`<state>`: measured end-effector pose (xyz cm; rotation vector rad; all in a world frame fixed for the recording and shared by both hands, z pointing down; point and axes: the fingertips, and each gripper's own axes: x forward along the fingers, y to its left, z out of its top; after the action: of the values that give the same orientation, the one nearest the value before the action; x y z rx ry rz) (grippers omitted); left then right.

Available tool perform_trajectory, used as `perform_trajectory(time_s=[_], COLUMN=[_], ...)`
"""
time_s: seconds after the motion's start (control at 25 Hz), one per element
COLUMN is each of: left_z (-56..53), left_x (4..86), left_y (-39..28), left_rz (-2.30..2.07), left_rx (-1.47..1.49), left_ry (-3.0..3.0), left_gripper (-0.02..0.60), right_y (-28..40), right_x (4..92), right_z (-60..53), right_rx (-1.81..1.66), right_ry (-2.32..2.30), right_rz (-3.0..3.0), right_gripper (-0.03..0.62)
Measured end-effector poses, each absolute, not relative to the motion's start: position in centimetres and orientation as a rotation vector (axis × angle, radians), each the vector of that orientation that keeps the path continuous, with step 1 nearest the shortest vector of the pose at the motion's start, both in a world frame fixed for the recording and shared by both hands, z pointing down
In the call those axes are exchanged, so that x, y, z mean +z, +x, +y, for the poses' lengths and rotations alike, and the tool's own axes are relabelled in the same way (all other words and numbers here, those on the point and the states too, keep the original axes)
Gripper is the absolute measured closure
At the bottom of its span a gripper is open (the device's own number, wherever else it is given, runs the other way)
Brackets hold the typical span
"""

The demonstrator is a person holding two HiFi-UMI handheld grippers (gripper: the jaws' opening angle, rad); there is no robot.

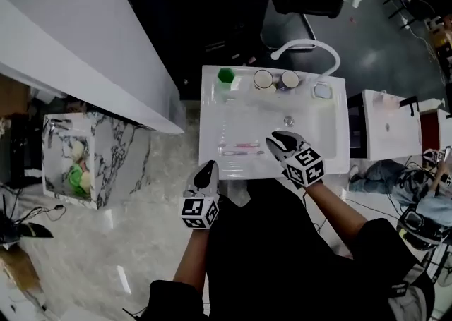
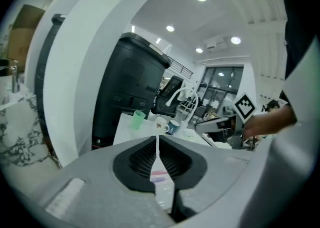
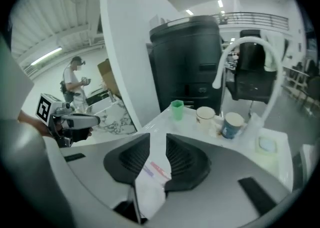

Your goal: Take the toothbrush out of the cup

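Pink toothbrush (image 1: 245,145) lying in sink (image 1: 211,122) | left gripper (image 1: 208,170) closed, empty | right gripper (image 1: 280,142) open, empty

I read no words or numbers; only black-and-white square markers show on my left hand-held gripper (image 1: 207,171) and right hand-held gripper (image 1: 277,142).

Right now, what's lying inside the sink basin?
A pink toothbrush and a purple toothbrush lie side by side on the sink basin floor, near its front. The drain shows farther back. The right tongs hover over the front and cover the floor beneath them.
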<state>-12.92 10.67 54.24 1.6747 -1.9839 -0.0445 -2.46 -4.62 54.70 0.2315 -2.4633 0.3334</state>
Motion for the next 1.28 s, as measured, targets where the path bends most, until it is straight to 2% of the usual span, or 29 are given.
perform_trajectory(time_s=[0.28,0.36,0.56,0.92,1.28], left_z=[7.1,6.3,5.5,4.4,3.5], left_x=[48.0,46.7,44.6,41.5,41.0], left_y=[-14.6,-13.9,-9.6,-1.7,6.0], left_rz=[-1.975,-1.935,-1.916,-2.101,-2.228], left_rx=[-0.073,-0.079,-0.07,-0.079,-0.052], left_ry=[1.914,1.957,1.999,1.932,1.872], left_gripper=[0.551,0.551,0.551,0.551,0.551], right_y=[5.5,7.7,13.8,23.5,31.9], right_x=[50.6,49.1,45.6,41.0,40.0], right_z=[-2.4,-1.8,-2.7,-7.8,-9.9], right_rx=[0.503,0.53,0.518,0.316,0.194], right_ry=[0.765,0.869,1.044,1.058,1.003], right_rz=[-2.467,-2.48,-2.542,-2.695,-2.757], right_gripper=[0.512,0.563,0.592,0.592,0.594])
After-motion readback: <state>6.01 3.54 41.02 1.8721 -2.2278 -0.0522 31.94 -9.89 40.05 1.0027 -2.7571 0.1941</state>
